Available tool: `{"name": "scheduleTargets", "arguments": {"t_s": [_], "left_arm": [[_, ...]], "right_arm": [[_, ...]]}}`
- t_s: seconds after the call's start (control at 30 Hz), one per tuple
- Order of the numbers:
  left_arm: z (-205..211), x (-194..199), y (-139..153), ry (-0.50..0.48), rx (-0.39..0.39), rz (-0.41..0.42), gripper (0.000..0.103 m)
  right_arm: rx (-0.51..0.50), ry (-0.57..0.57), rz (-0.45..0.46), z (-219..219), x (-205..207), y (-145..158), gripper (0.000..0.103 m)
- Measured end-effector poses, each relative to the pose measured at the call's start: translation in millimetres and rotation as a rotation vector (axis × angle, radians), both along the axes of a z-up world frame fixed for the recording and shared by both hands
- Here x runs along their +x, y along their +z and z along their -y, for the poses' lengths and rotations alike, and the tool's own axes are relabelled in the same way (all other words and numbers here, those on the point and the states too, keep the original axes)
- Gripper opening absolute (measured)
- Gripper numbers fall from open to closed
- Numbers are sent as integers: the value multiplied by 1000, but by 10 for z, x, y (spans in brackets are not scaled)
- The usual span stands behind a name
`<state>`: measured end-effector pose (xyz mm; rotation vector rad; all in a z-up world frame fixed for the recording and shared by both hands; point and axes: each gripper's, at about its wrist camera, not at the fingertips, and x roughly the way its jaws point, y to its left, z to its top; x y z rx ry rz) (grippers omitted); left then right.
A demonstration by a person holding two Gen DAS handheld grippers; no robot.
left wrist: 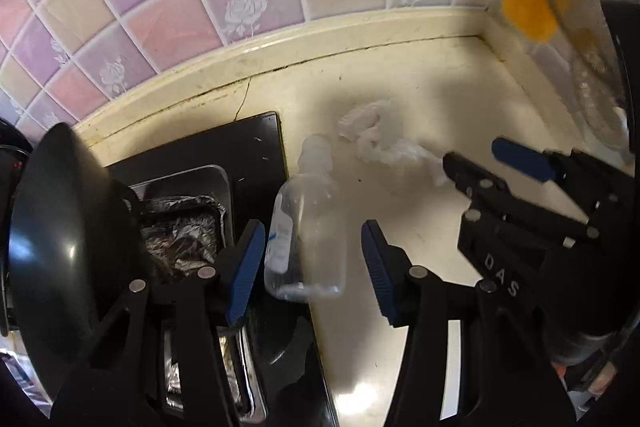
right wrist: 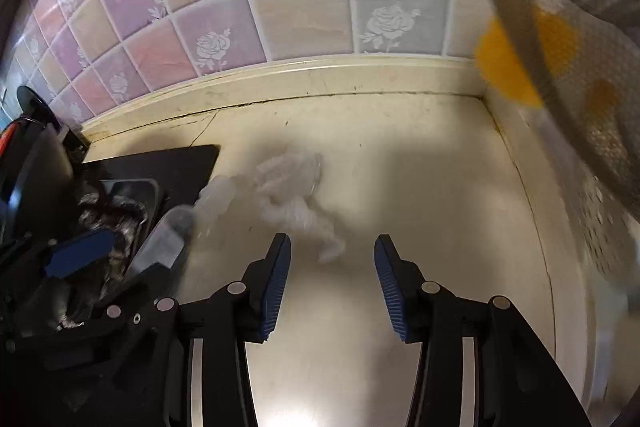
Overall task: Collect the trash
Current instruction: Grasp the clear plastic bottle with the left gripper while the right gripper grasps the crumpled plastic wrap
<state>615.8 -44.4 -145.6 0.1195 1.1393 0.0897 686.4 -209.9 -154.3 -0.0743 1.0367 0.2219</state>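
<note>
Wall of pastel rose-print tiles (left wrist: 248,11) fills the far side, well beyond both claws. Cream counter (right wrist: 400,187) runs from under my fingers out to it, cracked along the back edge.

Black stovetop (left wrist: 224,147) sits to the left of my left claw; a metal tray lined with crumpled foil (left wrist: 180,227) rests on it, just outside that claw's left finger. A mesh strainer with an orange patch (right wrist: 560,47) hangs at the upper right of my right claw, blurred.

Left claw (left wrist: 314,259): fingers spread, pads clear. A clear plastic bottle (left wrist: 304,227) lies on the counter at the stovetop's edge. Its base is between the fingers, nearer the left pad; I cannot tell if it touches. Its cap points toward the wall.

Right claw (right wrist: 332,283): fingers spread, nothing pinched. It stands just right of the left claw. Crumpled white plastic wrap (right wrist: 296,195) lies on the counter just ahead of it; the near end reaches the gap between the fingertips, and the far end lies beside the bottle's cap.
</note>
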Motion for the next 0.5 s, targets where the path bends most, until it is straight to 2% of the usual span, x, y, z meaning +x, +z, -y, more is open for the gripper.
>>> {"name": "scheduleTargets", "arguments": {"t_s": [0.2, 0.33, 0.5], "left_arm": [[25, 161, -315, 7, 23, -62, 48], [20, 192, -388, 2, 27, -41, 49], [-66, 213, -401, 28, -26, -32, 48]], "right_arm": [[24, 24, 12, -139, 302, -94, 45], [22, 46, 5, -303, 442, -130, 45], [8, 69, -59, -458, 662, -306, 46]]}}
